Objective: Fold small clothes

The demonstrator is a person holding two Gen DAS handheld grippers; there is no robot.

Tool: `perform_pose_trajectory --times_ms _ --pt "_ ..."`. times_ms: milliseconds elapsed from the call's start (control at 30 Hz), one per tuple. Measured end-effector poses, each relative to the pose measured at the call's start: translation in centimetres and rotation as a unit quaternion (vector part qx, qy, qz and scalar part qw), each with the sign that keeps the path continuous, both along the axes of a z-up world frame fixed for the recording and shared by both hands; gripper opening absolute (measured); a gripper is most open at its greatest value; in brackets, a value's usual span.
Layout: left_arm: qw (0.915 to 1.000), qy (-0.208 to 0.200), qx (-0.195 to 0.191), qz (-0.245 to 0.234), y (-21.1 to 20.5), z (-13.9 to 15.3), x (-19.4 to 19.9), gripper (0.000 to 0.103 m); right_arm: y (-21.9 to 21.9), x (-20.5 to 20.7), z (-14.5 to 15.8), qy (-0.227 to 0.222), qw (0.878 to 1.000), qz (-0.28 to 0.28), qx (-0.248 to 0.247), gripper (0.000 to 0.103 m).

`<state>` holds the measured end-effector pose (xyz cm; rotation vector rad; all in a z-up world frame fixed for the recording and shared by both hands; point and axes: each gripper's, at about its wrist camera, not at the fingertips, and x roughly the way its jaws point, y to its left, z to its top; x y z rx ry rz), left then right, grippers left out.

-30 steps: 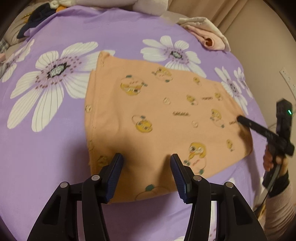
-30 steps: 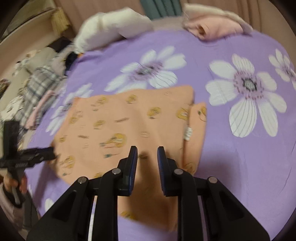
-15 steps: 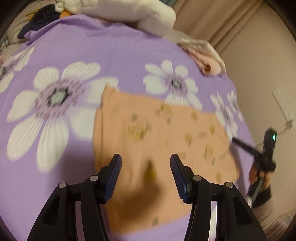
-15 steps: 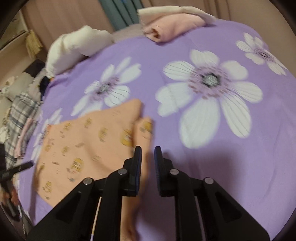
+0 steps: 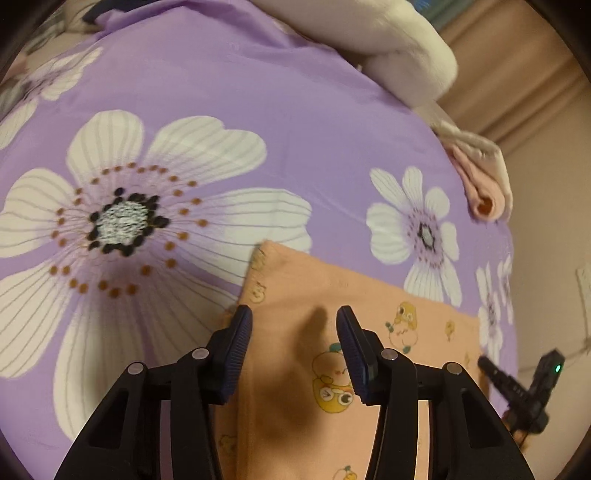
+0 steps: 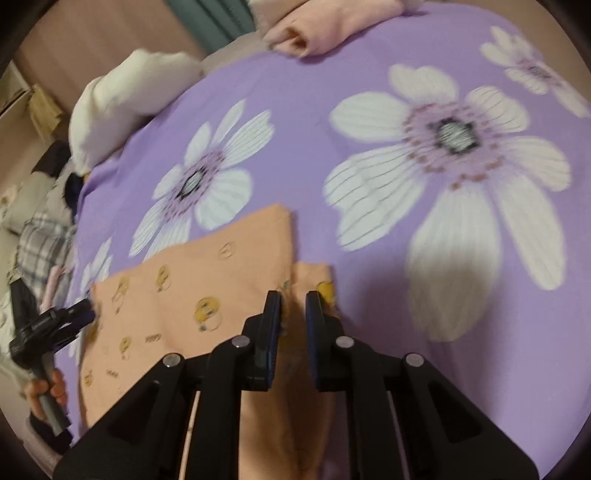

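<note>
A small orange garment (image 5: pixel 369 295) printed with yellow cartoon figures lies flat on the purple flowered bedsheet (image 5: pixel 229 92). My left gripper (image 5: pixel 294 314) hovers over its far left corner. Its jaws are closing, cloth lies below them and nothing is pinched. My right gripper (image 6: pixel 293 297) hangs over the garment (image 6: pixel 192 280) at its right edge, where a narrow orange flap (image 6: pixel 317 275) lies alongside. Its jaws stand a narrow gap apart with no cloth gripped. Each gripper shows in the other's view: the right gripper (image 5: pixel 491 369) and the left gripper (image 6: pixel 86 312).
Folded pink and white clothes (image 5: pixel 484 192) (image 6: pixel 325 26) lie at the bed's far edge. A white pillow (image 5: pixel 388 40) (image 6: pixel 122 99) sits at the head. A heap of plaid and dark clothes (image 6: pixel 40 240) lies off the left side. A hand (image 6: pixel 48 387) holds the left gripper.
Both grippers have slid toward the garment's far edge, the left to its far left corner, the right to the flap at its right edge. The right jaws have narrowed.
</note>
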<state>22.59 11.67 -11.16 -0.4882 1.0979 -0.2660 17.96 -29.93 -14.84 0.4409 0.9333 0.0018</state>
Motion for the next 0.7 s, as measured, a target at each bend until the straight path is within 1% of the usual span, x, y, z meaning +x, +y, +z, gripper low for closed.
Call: perform_pose_trajectory --times_ms 33,67,100,133,167,233,267,367,433,500,600,667,700 --pt "0.9998 0.001 0.018 0.011 0.3 0.5 -0.3 0.049 -0.1 -0.2 0.3 -0.001 1.000 -0.004 -0.003 0.015" --pt "0.9992 -0.001 0.038 0.015 0.3 0.8 -0.6 0.049 -0.1 -0.5 0.6 -0.002 1.000 -0.008 -0.010 0.022" --pt "0.9989 -0.006 0.045 0.010 0.4 1.2 -0.9 0.049 -0.1 -0.9 1.1 -0.003 1.000 -0.010 -0.024 0.025" --pt "0.9992 -0.010 0.038 0.001 0.5 1.7 -1.5 0.049 0.1 -1.3 1.5 -0.007 0.999 -0.008 -0.036 0.025" --pt "0.9993 -0.015 0.033 -0.009 0.4 2.3 -2.2 0.049 0.4 -1.9 2.2 -0.014 0.999 0.001 -0.042 0.025" --pt "0.9980 -0.032 0.042 -0.035 -0.5 3.5 -3.6 0.049 1.4 -2.8 3.1 -0.027 0.999 0.026 -0.036 0.025" --pt "0.9963 -0.044 0.052 -0.053 -1.4 4.2 -4.8 0.049 2.3 -3.3 3.5 -0.032 0.998 0.044 -0.036 0.027" --pt "0.9916 -0.061 0.060 -0.096 -4.3 5.1 -7.1 0.049 5.8 -4.2 3.8 -0.038 0.994 0.094 -0.046 0.029" --pt "0.9890 -0.057 0.057 -0.124 -6.4 4.9 -8.4 0.049 9.0 -4.7 3.5 -0.036 0.989 0.133 -0.052 0.029" --pt "0.9863 -0.053 0.057 -0.145 -8.1 4.3 -9.3 0.049 11.2 -5.0 3.1 -0.031 0.986 0.157 -0.051 0.029" --pt "0.9817 -0.054 0.100 -0.153 -9.6 3.5 -10.8 0.049 13.9 -5.6 2.3 -0.024 0.981 0.185 -0.057 0.028" --pt "0.9775 -0.050 0.132 -0.157 -10.0 2.7 -11.7 0.049 14.5 -6.2 1.5 -0.016 0.978 0.193 -0.073 0.027" --pt "0.9753 -0.046 0.146 -0.159 -10.1 2.1 -12.0 0.049 14.5 -6.5 1.1 -0.010 0.977 0.193 -0.089 0.026"
